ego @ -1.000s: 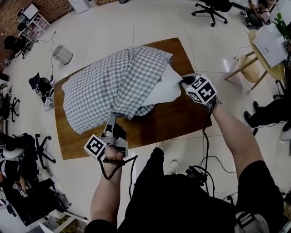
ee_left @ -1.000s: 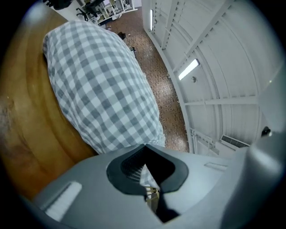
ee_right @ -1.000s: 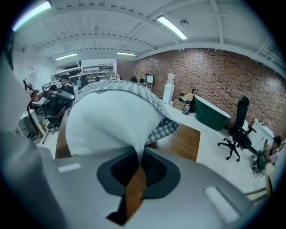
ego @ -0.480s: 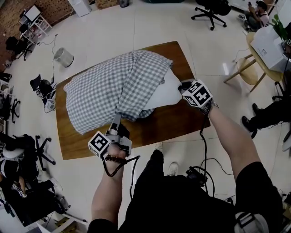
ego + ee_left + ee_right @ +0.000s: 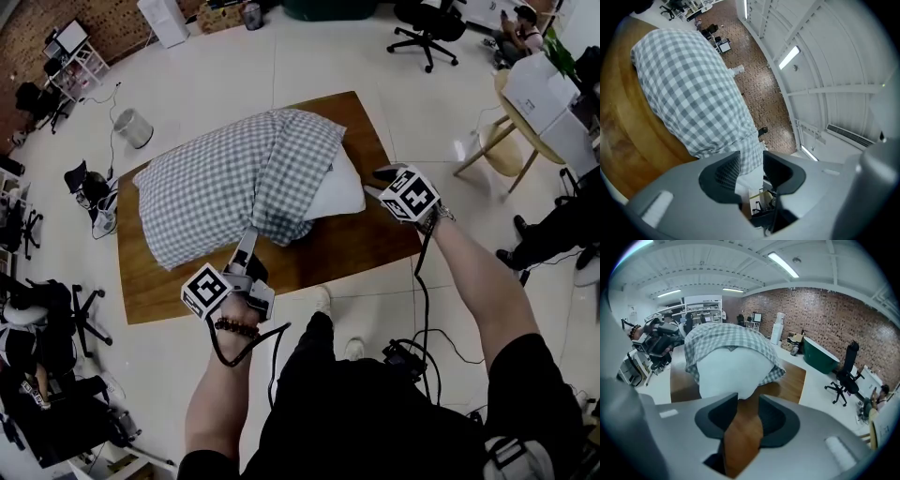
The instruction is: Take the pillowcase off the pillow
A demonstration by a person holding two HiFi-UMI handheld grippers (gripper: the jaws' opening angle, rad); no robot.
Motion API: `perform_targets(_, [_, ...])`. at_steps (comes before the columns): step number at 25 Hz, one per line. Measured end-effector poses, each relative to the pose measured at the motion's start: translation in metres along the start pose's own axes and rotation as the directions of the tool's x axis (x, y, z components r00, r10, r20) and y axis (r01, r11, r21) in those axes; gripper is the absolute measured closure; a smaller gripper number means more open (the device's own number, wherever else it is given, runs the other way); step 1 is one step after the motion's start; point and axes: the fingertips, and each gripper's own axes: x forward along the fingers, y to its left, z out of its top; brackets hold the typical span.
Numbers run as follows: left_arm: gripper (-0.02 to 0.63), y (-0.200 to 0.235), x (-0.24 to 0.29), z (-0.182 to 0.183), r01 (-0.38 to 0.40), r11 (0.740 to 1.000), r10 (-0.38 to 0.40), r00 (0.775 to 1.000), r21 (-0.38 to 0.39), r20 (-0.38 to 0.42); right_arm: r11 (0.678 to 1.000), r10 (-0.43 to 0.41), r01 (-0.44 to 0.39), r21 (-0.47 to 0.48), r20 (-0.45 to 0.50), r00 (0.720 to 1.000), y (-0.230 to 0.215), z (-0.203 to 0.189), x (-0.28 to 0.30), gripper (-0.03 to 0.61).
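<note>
Head view sets the wooden table (image 5: 366,246) under the checked pillowcase (image 5: 225,183), which is bunched left and far, with the white pillow (image 5: 339,192) bared at the right end. Both look soft and light. The cloth should drag, so I would take its near hem and pin the pillow's bare corner. The left gripper (image 5: 247,242) jaws have just been opening, with the hem loose between them; only the left gripper view shows this. The right gripper (image 5: 380,180) jaws, likewise opening, frame bare wood.
</note>
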Motion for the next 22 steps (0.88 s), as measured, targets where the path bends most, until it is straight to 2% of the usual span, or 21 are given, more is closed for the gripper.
perform_targets(6, [0.457, -0.055, -0.028, -0.021, 0.037, 0.99, -0.029, 0.998, 0.138, -0.059, 0.999, -0.019, 0.021, -0.027, 0.064, 0.998, 0.035, 0.008, -0.054, 0.44])
perform_targets(11, [0.456, -0.1, -0.045, -0.029, 0.061, 0.959, -0.029, 0.992, 0.276, -0.119, 0.998, -0.029, 0.035, -0.061, 0.103, 0.994, 0.065, 0.016, -0.088, 0.44])
perform_targets(17, [0.456, -0.161, -0.037, -0.018, 0.098, 0.902, -0.015, 0.981, 0.421, -0.195, 0.995, -0.035, 0.048, -0.084, 0.147, 0.989, 0.076, 0.047, -0.128, 0.44])
perform_targets(22, [0.453, -0.194, -0.019, -0.006, 0.169, 0.825, -0.007, 0.958, 0.539, -0.288, 0.994, -0.051, 0.066, -0.082, 0.166, 0.985, 0.077, 0.072, -0.142, 0.44])
